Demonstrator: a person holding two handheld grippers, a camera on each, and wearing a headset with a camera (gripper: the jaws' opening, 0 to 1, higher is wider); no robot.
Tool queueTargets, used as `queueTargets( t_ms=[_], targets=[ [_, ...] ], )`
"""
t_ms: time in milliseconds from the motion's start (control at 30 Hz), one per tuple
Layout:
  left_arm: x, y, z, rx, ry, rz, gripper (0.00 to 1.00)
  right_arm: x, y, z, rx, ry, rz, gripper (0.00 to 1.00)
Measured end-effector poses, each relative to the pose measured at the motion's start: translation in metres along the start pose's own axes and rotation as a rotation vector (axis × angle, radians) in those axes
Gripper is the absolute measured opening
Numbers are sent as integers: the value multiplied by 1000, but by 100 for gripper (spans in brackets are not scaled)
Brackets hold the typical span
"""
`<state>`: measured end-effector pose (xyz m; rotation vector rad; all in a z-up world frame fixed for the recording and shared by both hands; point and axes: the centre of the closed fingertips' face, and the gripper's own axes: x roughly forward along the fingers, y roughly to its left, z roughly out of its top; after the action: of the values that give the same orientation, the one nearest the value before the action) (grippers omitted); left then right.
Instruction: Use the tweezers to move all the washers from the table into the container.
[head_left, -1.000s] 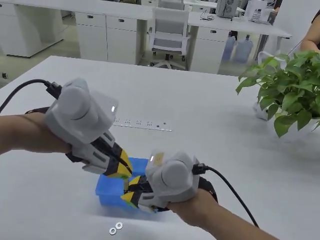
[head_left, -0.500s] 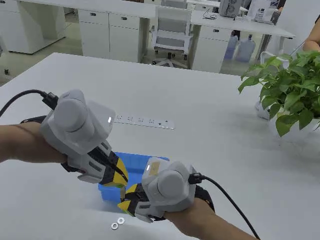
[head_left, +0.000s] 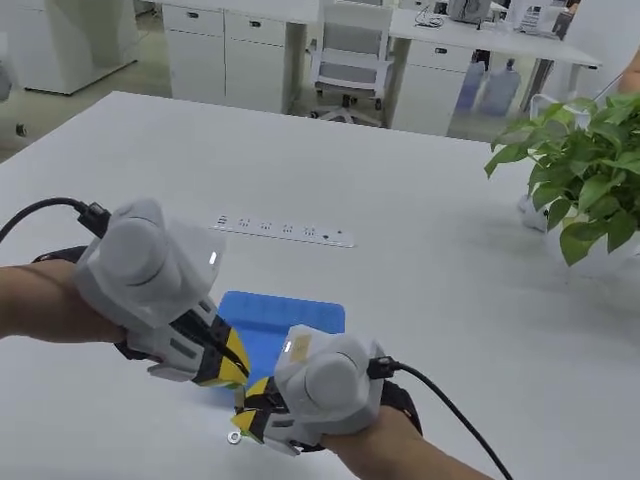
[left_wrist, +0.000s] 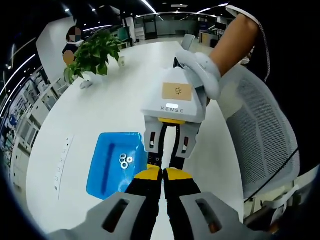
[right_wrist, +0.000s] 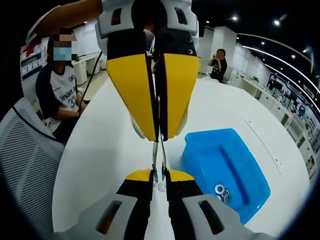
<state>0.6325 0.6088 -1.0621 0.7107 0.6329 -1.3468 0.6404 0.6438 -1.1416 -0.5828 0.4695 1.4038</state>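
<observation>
The right tool, seen from the left gripper view, carries a tan sticker with a mark too small to read. Below it is a line of print that looks like "XENSE". A person sitting beyond the counter's edge in the right gripper view has writing on the shirt, but it is too blurred to read.

The left tool has its yellow-tipped jaws pressed together on the upper end of the tweezers. The right tool's jaws press in on the tweezers' two legs lower down. The tips hang just over one washer, which lies on the counter just beside the near wall of the blue container. The container stands toward the counter's near edge, with a power strip behind it toward the far edge. Three washers lie together on its floor.

Half a second ago two washers showed on the counter in front of the container; now the head view shows one, by the right tool. The tools then covered the container's near part, and now more of its floor is open behind them.
</observation>
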Motion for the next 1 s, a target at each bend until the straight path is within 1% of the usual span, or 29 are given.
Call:
queueTargets(
  t_ms=[233,533,600,667,700,767,833,933,1000],
  targets=[
    [5,-5,-7,-18,-4,-8,5,6,6,-6,-3,17,24,12],
    [8,-7,-14,-37,-6,-14,6,10,10,-11,-5,28,36,12],
    [9,-8,-18,-31,-1,-13,6,12,11,-13,-5,34,37,12],
    [10,-9,-19,-38,1,-17,6,12,12,-14,-1,35,40,12],
    [9,-9,-19,-44,-8,-15,6,12,11,-13,-1,29,37,12],
    [9,-9,-19,-48,-10,-17,6,12,11,-13,0,29,37,12],
    [8,-7,-18,-35,-9,-5,6,12,11,-11,-4,27,37,12],
    [8,-8,-16,-47,-20,-13,6,13,11,-8,-9,20,38,12],
    [9,-8,-17,-48,-14,-16,6,14,12,-9,-11,24,41,12]
  ],
)
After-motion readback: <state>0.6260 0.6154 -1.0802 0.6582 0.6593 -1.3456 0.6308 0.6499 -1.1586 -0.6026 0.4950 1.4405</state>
